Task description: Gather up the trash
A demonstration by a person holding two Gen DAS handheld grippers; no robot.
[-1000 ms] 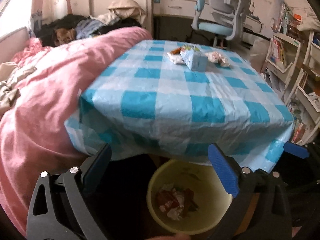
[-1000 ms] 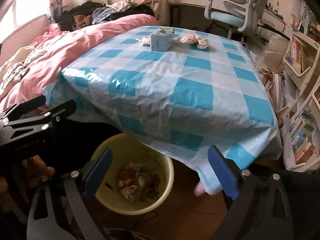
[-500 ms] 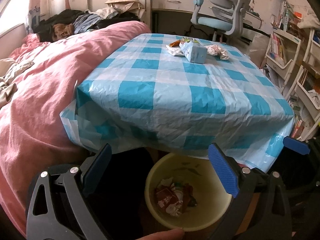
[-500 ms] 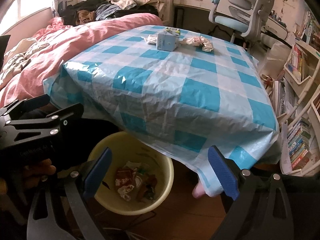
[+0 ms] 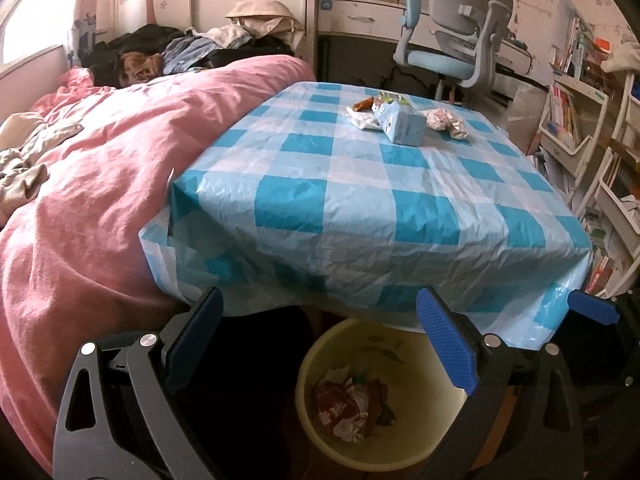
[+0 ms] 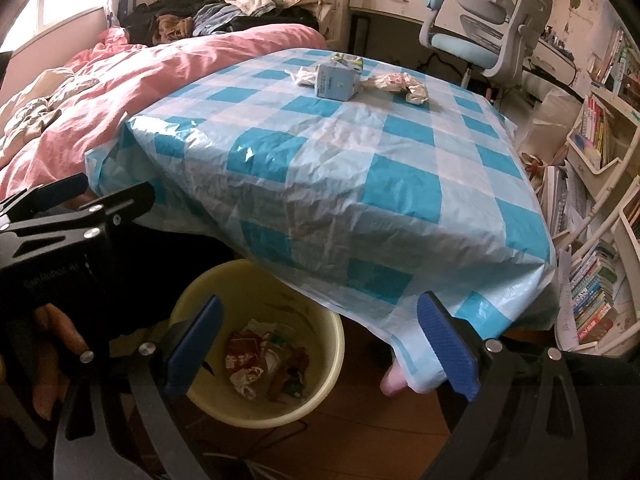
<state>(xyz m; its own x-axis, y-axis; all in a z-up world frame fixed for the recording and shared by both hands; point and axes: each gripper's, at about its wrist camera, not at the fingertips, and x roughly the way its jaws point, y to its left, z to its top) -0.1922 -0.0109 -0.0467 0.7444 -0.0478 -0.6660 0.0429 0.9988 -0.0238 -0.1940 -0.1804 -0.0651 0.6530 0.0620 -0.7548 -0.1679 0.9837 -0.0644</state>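
A light blue carton [image 5: 402, 127] [image 6: 335, 82] lies at the far end of the table with the blue checked cloth [image 5: 360, 208] [image 6: 340, 152]. Crumpled white wrappers [image 5: 446, 120] [image 6: 396, 83] and a tissue [image 5: 362, 119] lie beside it. A yellow bin [image 5: 320, 364] [image 6: 320, 336] holding wrappers stands on the floor under the table's near edge. My left gripper [image 5: 320, 340] is open and empty above the bin. My right gripper [image 6: 320, 344] is open and empty above the bin too.
A bed with a pink quilt [image 5: 100, 184] [image 6: 140, 76] lies left of the table. A blue desk chair [image 5: 452, 52] [image 6: 484, 28] stands behind it. White bookshelves [image 5: 592, 152] [image 6: 600, 160] line the right side. The left gripper's body [image 6: 68, 232] shows at the right view's left.
Both grippers have risen and tilted up, so the table top shows lower in both views. Both stay open and empty.
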